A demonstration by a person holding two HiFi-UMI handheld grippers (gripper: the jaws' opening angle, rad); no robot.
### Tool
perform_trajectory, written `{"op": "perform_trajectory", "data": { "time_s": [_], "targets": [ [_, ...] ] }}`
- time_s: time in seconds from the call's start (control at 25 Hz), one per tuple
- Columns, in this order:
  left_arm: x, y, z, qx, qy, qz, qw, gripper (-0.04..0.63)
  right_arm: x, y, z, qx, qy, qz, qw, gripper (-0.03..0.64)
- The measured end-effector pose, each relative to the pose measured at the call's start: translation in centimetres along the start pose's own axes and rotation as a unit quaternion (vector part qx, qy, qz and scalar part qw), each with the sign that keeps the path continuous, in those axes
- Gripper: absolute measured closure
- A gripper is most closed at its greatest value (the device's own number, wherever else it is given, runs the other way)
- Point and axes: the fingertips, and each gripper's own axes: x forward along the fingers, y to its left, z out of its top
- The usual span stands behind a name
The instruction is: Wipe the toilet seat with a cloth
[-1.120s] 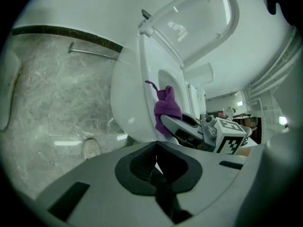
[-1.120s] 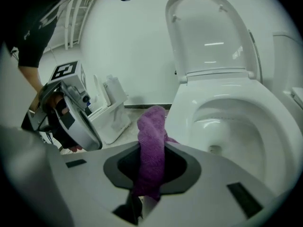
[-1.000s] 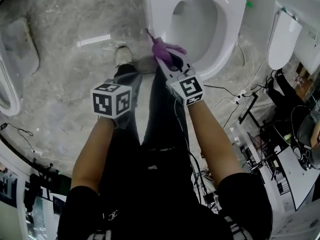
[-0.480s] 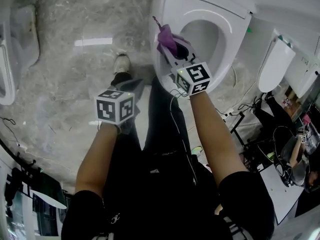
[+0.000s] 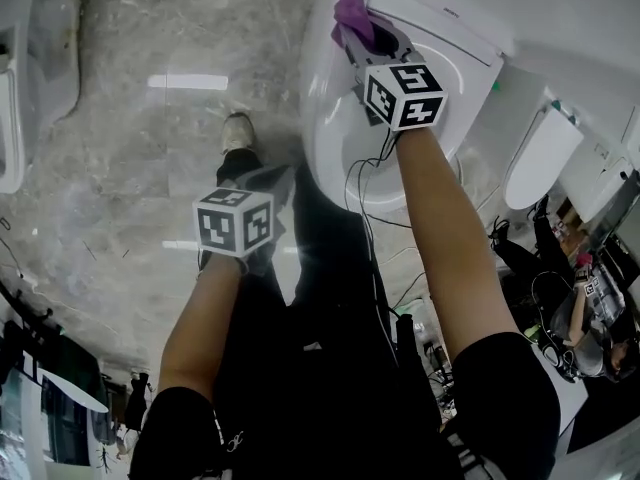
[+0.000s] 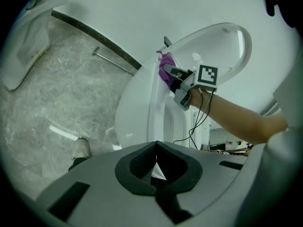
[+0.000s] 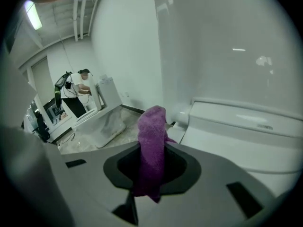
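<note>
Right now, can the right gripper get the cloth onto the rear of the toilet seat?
Probably yes. The right gripper, shut on the purple cloth, sits right at the rear edge of the toilet seat, with nothing between. Whether the cloth touches it, I can't tell.

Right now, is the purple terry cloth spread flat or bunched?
Bunched: the purple terry cloth sticks up as a narrow wad clamped in the right gripper.

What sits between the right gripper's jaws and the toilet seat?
The purple cloth, clamped in the right gripper and sticking out toward the rear of the toilet seat. Right gripper view shows it.
</note>
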Motion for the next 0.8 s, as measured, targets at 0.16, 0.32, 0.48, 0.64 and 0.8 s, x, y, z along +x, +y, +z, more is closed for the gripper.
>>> {"op": "perform_trajectory", "data": {
  "time_s": [0.16,0.32,0.48,0.64,0.8],
  "targets": [
    [0.0,0.0,0.0,-0.007,-0.006,0.004,1.0000,0.586,1.4,-1.4,1.8,-0.001,0.005,-0.001,1.000,0.537],
    [0.2,-0.3,0.1,-0.005,-0.010,0.006,0.9999,0.586,1.6,-1.5,2.3,-0.098,0.025,0.046,0.994,0.537],
    [0.2,0.8,0.0,-0.008,-0.010,0.013,0.9998,0.586,1.9,-0.6,2.1,-0.147,0.049,0.122,0.980,0.537],
    [0.5,0.4,-0.5,-0.012,-0.005,0.014,0.9998,0.586,0.5,0.9,0.1,-0.200,0.082,0.181,0.960,0.537],
    [1.3,-1.1,-0.7,0.003,0.003,0.010,0.9999,0.586,-1.9,1.2,-2.3,-0.237,0.108,0.226,0.939,0.537]
  ]
}}
